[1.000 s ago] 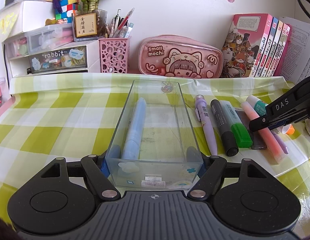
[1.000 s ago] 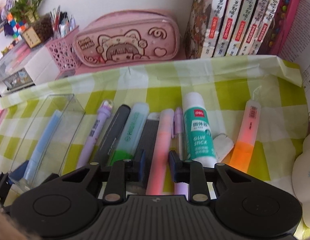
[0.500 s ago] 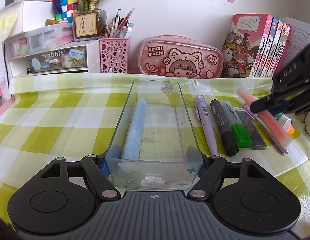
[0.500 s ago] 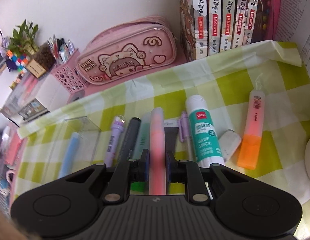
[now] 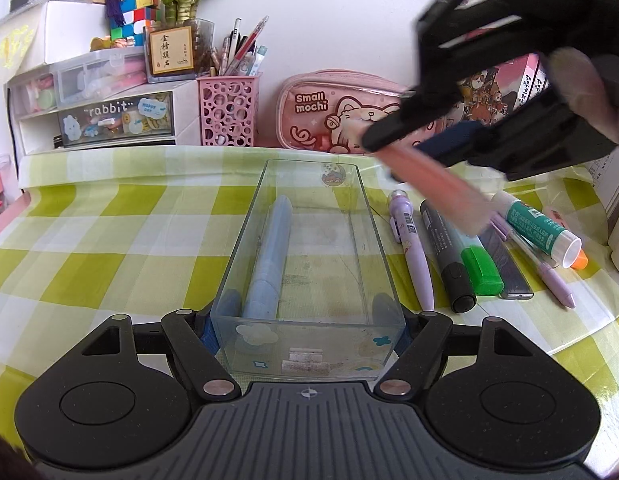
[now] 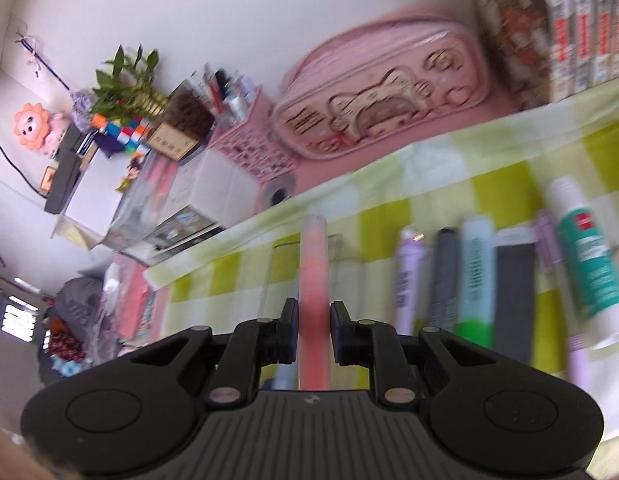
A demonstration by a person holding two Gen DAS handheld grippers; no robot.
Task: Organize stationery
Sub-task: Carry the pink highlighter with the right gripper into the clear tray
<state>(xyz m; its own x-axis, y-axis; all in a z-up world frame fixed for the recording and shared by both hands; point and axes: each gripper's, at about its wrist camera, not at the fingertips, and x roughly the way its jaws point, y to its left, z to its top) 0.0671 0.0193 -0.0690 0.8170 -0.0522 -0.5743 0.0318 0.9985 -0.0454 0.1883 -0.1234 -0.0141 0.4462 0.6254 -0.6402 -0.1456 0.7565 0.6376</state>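
Pink highlighter [image 6: 314,276] is coming up off the row at the bench's right edge; your right tool [image 6: 313,334] is clamping it, swinging toward the clear box [image 5: 309,248]. Your left tool [image 5: 307,320] is gripping that box's near end. Drop-in looks next.

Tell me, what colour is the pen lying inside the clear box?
Light blue pen; it shows best in the left wrist view, through the clear box.

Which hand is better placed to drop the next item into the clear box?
The right. Its tool is shut on the pink highlighter, lifted off the cloth beside the clear box. The left tool is clamped across the box's near end, so it cannot carry anything.
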